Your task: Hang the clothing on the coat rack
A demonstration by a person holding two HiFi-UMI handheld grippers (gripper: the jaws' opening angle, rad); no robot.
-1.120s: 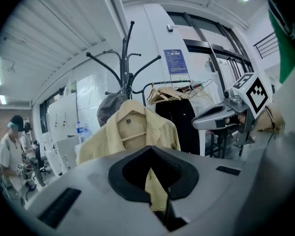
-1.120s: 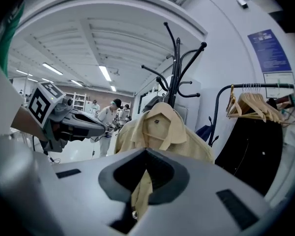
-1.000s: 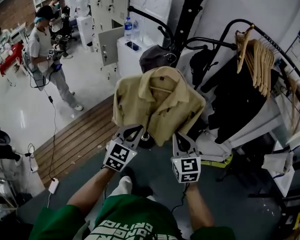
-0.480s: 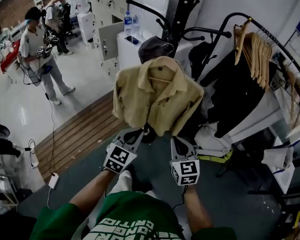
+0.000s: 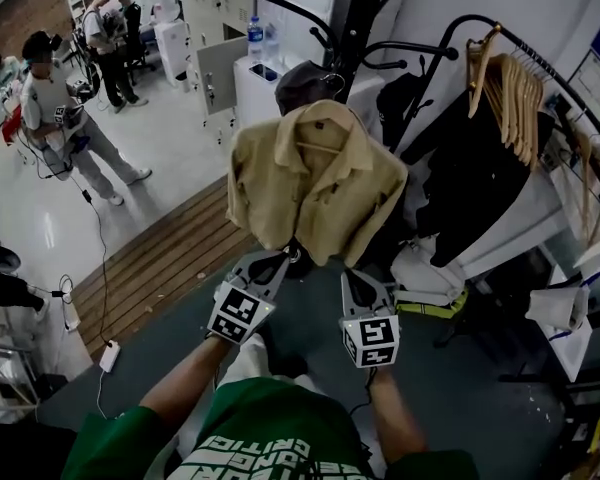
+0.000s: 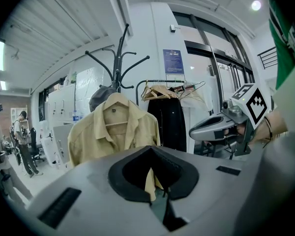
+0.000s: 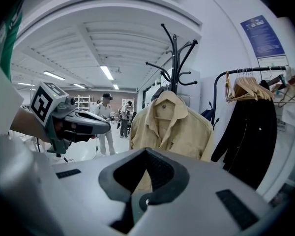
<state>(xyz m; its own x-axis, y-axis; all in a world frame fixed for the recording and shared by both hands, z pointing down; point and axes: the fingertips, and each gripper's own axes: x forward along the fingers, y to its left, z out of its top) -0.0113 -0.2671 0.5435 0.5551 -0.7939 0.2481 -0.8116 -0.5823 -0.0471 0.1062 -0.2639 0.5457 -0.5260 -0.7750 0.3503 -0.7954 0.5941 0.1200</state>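
Note:
A tan collared shirt [image 5: 315, 183] hangs on a hanger from the black coat rack [image 5: 365, 8], in front of a dark hat [image 5: 305, 83]. My left gripper [image 5: 280, 261] and right gripper [image 5: 352, 278] sit side by side just below the shirt's lower hem, both pointing at it. Both are shut. In the left gripper view the shirt [image 6: 113, 132] shows beyond the closed left gripper [image 6: 156, 203], with no cloth visibly pinched. The right gripper view shows the same shirt [image 7: 172, 127] past the shut right gripper [image 7: 135, 200].
To the right stands a garment rail with wooden hangers [image 5: 510, 108] and a black coat [image 5: 480, 188]. Behind the rack is a white cabinet [image 5: 255, 108] with a bottle [image 5: 255, 38] on it. People [image 5: 55, 118] stand far left. A wooden floor strip [image 5: 170, 258] runs at the left.
The shirt sits slightly higher in the picture and stays on the rack. Both grippers remain shut beneath it. The person at the left has walked further left.

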